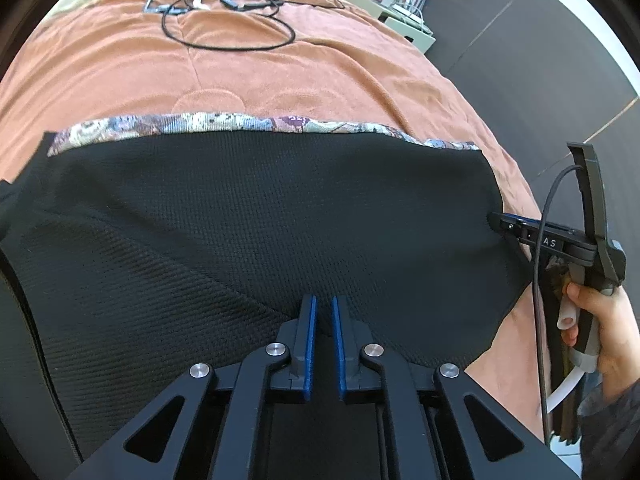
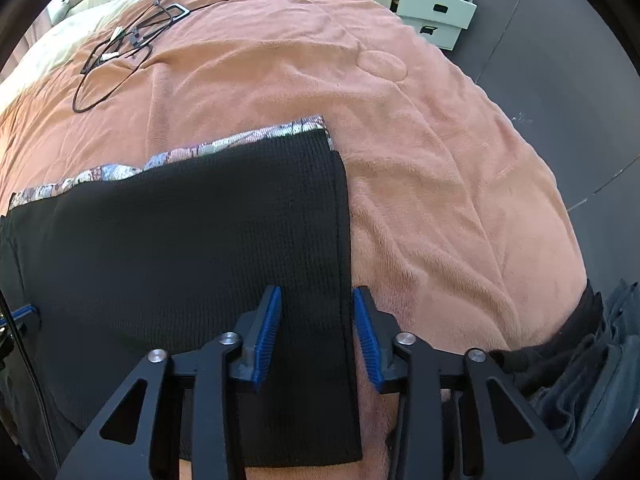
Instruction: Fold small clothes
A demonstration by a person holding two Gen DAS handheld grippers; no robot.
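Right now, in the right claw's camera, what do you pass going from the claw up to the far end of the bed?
Right claw → black knit garment → patterned cloth strip → orange blanket → black cable → pale bedding.

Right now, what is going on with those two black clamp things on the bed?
A person is folding a black garment spread on an orange blanket, with a hand-held gripper in each hand. The left gripper sits over the cloth's near edge, its blue pads nearly together, though a grip on the fabric cannot be confirmed. The right gripper is open, straddling the garment's right edge. A patterned cloth peeks out beyond the garment.
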